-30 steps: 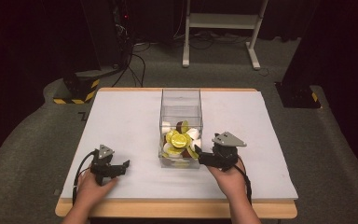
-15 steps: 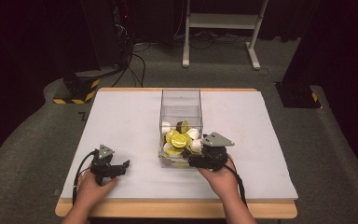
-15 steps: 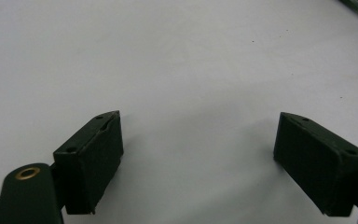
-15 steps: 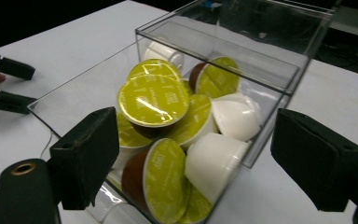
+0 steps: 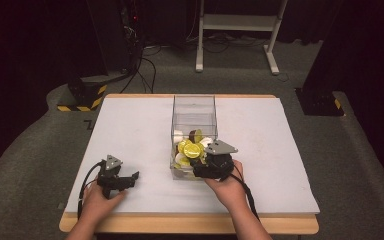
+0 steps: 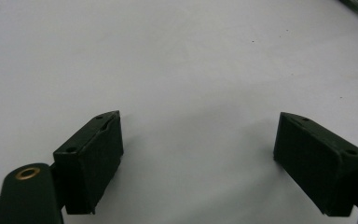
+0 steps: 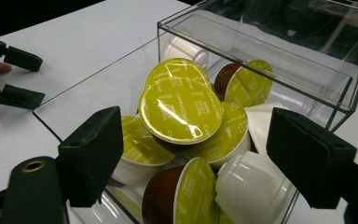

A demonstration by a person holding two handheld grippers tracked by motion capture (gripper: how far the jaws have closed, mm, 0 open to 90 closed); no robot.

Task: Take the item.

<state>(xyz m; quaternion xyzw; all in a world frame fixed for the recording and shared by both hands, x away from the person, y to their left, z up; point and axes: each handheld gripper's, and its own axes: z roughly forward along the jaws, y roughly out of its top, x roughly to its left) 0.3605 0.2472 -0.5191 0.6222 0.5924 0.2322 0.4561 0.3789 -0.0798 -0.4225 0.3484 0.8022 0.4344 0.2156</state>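
R gripper (image 5: pixel 196 169) is now hanging over the near end of the clear box (image 5: pixel 194 107), jaws pointing into the capsule pile. Compared w/ a sec ago it's been sliding in from the right side of the box toward the capsules, and its jaws have just been closing from wide to a mid gap. Nothing's pinched yet: in the right gripper view the pads are standing apart on either side of the topmost green-lidded capsule (image 7: pixel 181 110), which is lying just ahead of and between the jaws, lid tilted up toward the cam. More capsules sitting below and around it, incl. a brown-bodied one (image 7: pixel 177 196) right under the gripper and a white one (image 7: pixel 254 191) near the right-hand pad.

Prob. means the pick is starting: gripper's lining up on the top capsule, needing to drop a bit more before squeezing.

L gripper (image 5: pixel 122 180) is resting on the bench (image 5: pixel 130 130), well off to the left of the box, jaws wide, empty.
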